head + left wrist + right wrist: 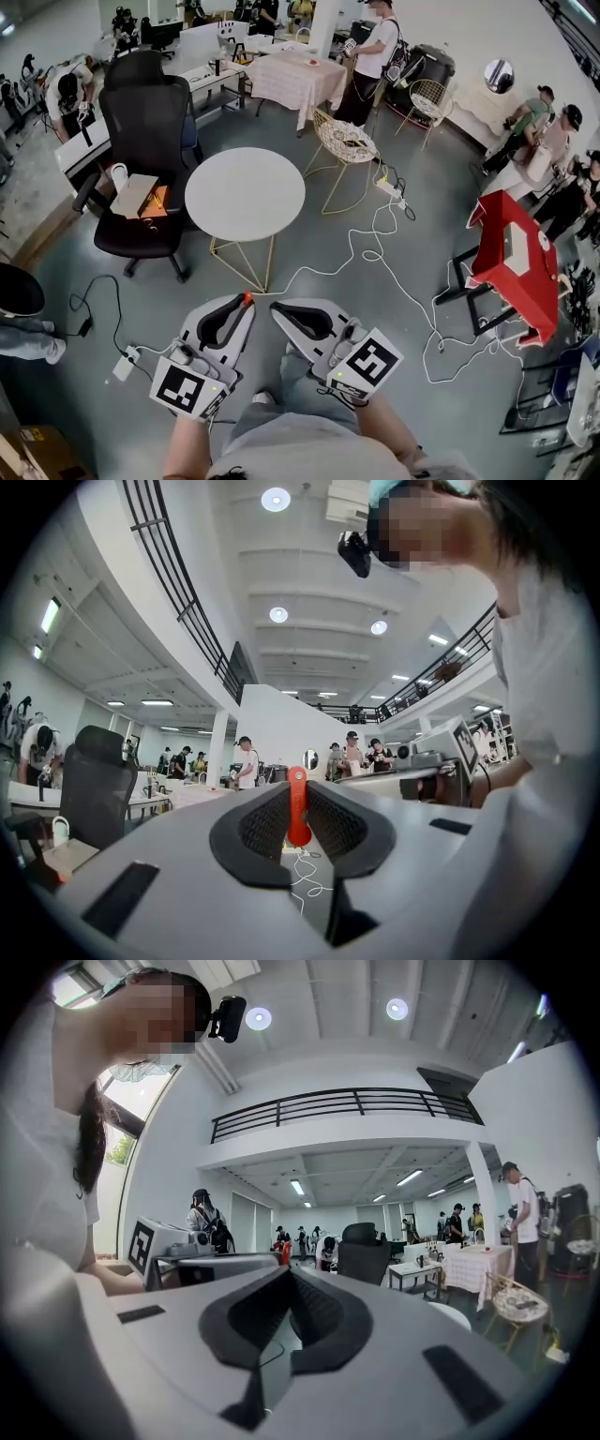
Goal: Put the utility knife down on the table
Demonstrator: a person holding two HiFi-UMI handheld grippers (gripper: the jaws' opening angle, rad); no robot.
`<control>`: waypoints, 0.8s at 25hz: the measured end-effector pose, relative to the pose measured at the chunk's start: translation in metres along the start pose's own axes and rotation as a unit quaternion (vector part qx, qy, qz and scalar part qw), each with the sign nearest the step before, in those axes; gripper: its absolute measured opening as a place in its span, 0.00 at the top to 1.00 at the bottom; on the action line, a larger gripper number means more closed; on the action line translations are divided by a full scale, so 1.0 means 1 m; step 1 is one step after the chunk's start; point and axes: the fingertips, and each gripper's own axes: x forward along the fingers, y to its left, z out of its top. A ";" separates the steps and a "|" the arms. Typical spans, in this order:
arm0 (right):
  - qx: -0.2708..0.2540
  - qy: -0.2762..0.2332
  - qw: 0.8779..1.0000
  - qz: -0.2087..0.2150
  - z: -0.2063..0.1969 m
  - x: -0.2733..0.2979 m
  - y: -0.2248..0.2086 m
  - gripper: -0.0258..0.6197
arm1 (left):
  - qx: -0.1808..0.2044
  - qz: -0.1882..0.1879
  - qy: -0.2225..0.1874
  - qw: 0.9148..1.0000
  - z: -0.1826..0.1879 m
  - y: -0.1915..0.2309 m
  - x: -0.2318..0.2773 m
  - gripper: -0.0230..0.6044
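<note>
The utility knife is a slim orange-red piece that pokes out of the tip of my left gripper. In the left gripper view the knife stands upright, pinched between the shut black pads. My right gripper is beside it, shut with nothing between its fingers; its pads meet in the right gripper view. Both grippers are held close to the person's body, above the floor and short of the round white table, whose top is bare. The table's edge shows low in the right gripper view.
A black office chair with a box on its seat stands left of the table. A gold wire chair is behind it on the right. White cables and a power strip lie on the floor. A red stand is far right.
</note>
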 end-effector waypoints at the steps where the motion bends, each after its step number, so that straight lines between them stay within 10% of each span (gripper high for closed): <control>1: 0.001 0.000 1.000 0.002 0.000 0.005 -0.007 0.95 | 0.000 0.001 0.002 1.000 -0.001 0.005 0.006 0.87; 20: 0.009 -0.010 0.996 0.092 0.011 0.066 -0.182 0.95 | 0.008 0.068 0.014 0.998 -0.011 0.091 0.158 0.87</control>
